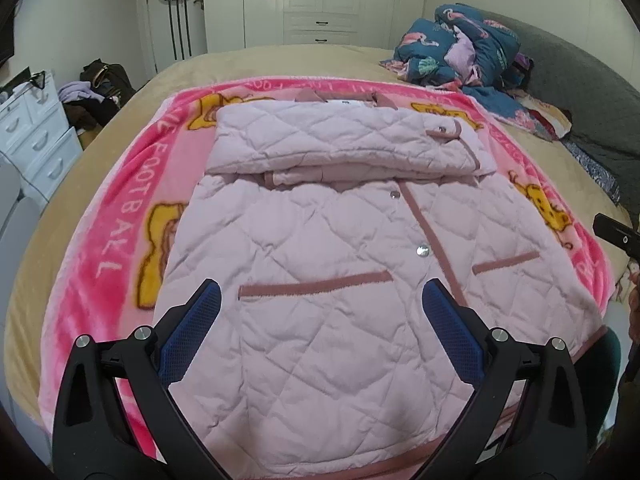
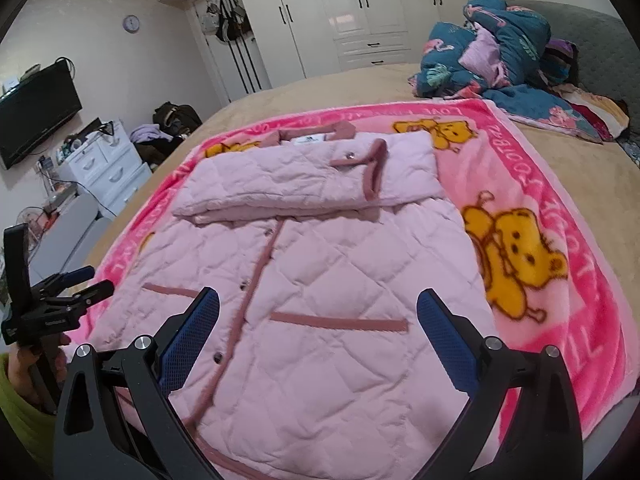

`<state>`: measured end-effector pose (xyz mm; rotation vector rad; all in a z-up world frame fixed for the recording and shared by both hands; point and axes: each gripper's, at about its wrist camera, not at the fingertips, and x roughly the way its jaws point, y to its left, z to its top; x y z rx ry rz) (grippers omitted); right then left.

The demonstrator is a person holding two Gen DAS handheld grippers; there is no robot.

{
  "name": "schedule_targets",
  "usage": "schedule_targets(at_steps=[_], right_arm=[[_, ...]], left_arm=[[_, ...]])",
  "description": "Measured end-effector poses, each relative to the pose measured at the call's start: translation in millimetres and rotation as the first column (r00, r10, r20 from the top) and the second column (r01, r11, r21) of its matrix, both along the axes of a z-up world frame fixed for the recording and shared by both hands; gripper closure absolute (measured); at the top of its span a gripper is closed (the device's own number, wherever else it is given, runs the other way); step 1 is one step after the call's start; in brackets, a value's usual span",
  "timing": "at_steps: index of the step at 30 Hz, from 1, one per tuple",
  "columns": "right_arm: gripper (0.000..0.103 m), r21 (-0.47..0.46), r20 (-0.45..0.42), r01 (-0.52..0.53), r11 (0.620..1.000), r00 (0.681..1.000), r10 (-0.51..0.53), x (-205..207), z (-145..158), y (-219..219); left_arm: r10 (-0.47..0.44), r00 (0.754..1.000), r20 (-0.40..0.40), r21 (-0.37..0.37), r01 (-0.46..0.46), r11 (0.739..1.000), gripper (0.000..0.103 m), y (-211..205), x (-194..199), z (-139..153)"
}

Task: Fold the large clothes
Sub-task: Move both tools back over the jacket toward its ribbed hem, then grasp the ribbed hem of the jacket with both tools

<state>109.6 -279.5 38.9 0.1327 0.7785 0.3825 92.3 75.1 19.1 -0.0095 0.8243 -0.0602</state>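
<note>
A pale pink quilted jacket (image 1: 320, 240) lies front up on a pink cartoon blanket (image 1: 100, 248) on the bed. Its sleeves are folded across the chest as a flat band (image 1: 340, 140). My left gripper (image 1: 322, 300) is open and empty, hovering above the jacket's lower left part near the hem. My right gripper (image 2: 318, 312) is open and empty above the jacket (image 2: 320, 260) at its lower right part, over a pocket trim. The folded sleeves (image 2: 308, 176) and blanket (image 2: 540, 208) also show there. The left gripper (image 2: 76, 280) appears at the left edge of the right wrist view.
A heap of blue patterned bedding (image 1: 464, 48) lies at the far right of the bed by a grey headboard (image 1: 580, 80). White drawers (image 1: 36, 132) and a clothes pile (image 1: 100, 92) stand left of the bed. White wardrobes (image 2: 360, 12) line the back wall.
</note>
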Motion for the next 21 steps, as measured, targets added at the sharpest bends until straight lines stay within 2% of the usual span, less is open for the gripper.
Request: schedule_targets(at_steps=[11,21], right_arm=[[0.004,-0.071,-0.072,0.046,0.996,0.996,-0.051,-3.8,-36.3,-28.5],[0.004,-0.088,-0.131,0.086,0.992,0.987,-0.097,-6.1,-62.0,-53.5]], left_arm=[[0.031,0.997,-0.064,0.041,-0.028,0.999,0.008,13.1,-6.1,-31.4],[0.123,0.985,-0.122,0.073,-0.115,0.991,0.008,53.4,-16.9,-55.1]])
